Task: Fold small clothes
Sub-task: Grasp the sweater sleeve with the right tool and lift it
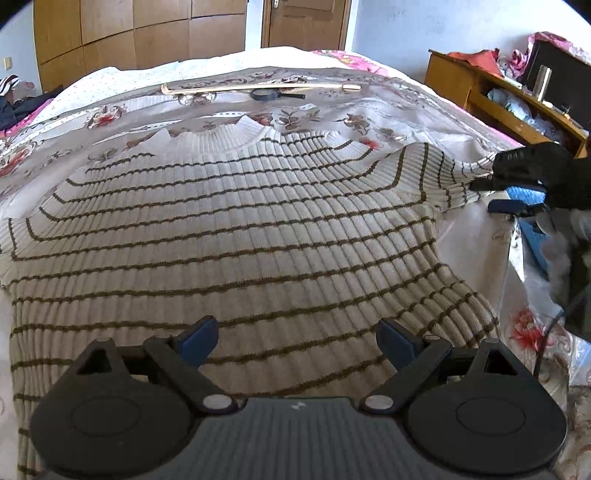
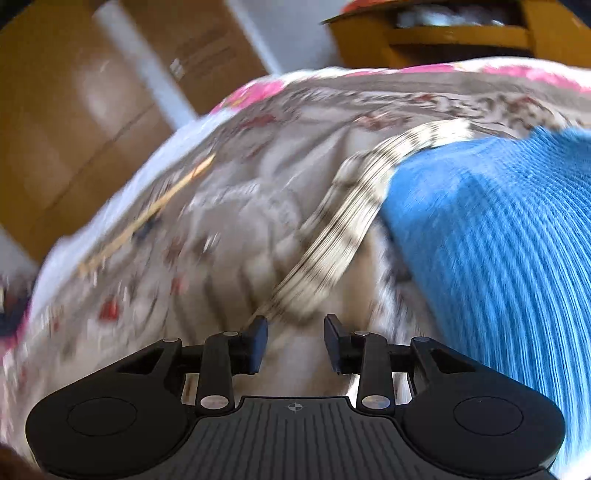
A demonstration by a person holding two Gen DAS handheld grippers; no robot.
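Note:
A cream ribbed sweater with thin brown stripes [image 1: 236, 221] lies flat on the floral bedspread [image 1: 332, 96], collar to the far side. My left gripper [image 1: 297, 341] is open wide, low over the sweater's hem, holding nothing. My right gripper [image 1: 491, 194] is at the sweater's right sleeve [image 1: 439, 173], its blue pads on either side of the cuff. In the blurred right wrist view the sleeve [image 2: 347, 221] runs toward my right gripper [image 2: 295, 343], whose jaws stand partly apart with the sleeve end just ahead of them. A blue knit garment [image 2: 498, 240] lies to the right.
A long wooden stick [image 1: 258, 88] and a black magnifying glass [image 1: 269, 95] lie on the bed's far side. A wooden bedside shelf [image 1: 491, 92] stands at the right. Wardrobes [image 1: 140, 33] and a door are behind. Dark clothes lie at far left.

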